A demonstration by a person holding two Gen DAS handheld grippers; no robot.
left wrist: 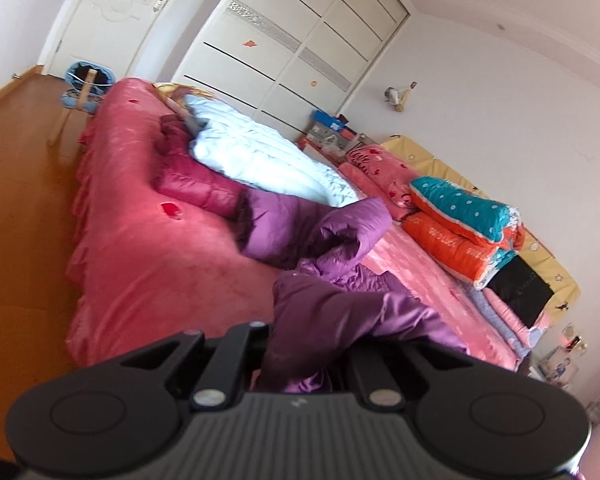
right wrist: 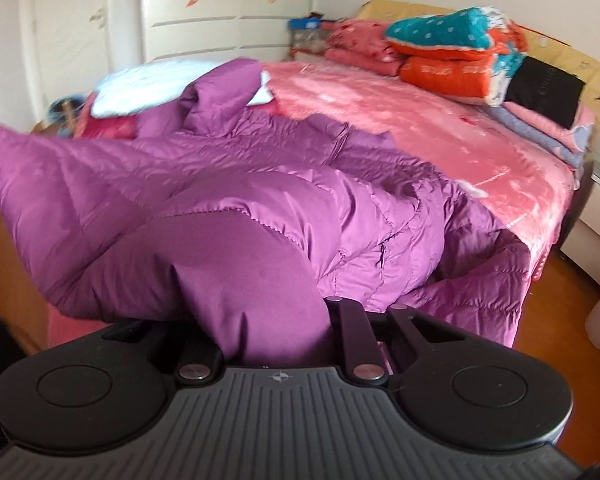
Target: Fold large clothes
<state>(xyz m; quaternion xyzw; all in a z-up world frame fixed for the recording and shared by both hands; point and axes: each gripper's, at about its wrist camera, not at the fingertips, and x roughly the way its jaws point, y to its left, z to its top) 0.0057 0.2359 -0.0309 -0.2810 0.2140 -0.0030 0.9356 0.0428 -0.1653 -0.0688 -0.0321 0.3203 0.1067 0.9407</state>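
A large purple down jacket (left wrist: 332, 248) lies crumpled across the pink bed (left wrist: 148, 248). In the left wrist view my left gripper (left wrist: 300, 344) is shut on a bunched edge of the jacket, and the cloth hides its fingertips. In the right wrist view the purple jacket (right wrist: 220, 184) stretches wide towards the left. My right gripper (right wrist: 276, 320) is shut on a thick puffy fold of it, which covers both fingers. The held parts hang lifted above the bed's near edge (right wrist: 540, 240).
A white padded garment (left wrist: 260, 160) and a dark red jacket (left wrist: 196, 184) lie at the bed's far side. Folded orange and teal quilts (right wrist: 452, 52) are stacked by the yellow headboard (right wrist: 572, 56). A white wardrobe (left wrist: 300, 40) stands behind, with wooden floor (left wrist: 20, 184) around the bed.
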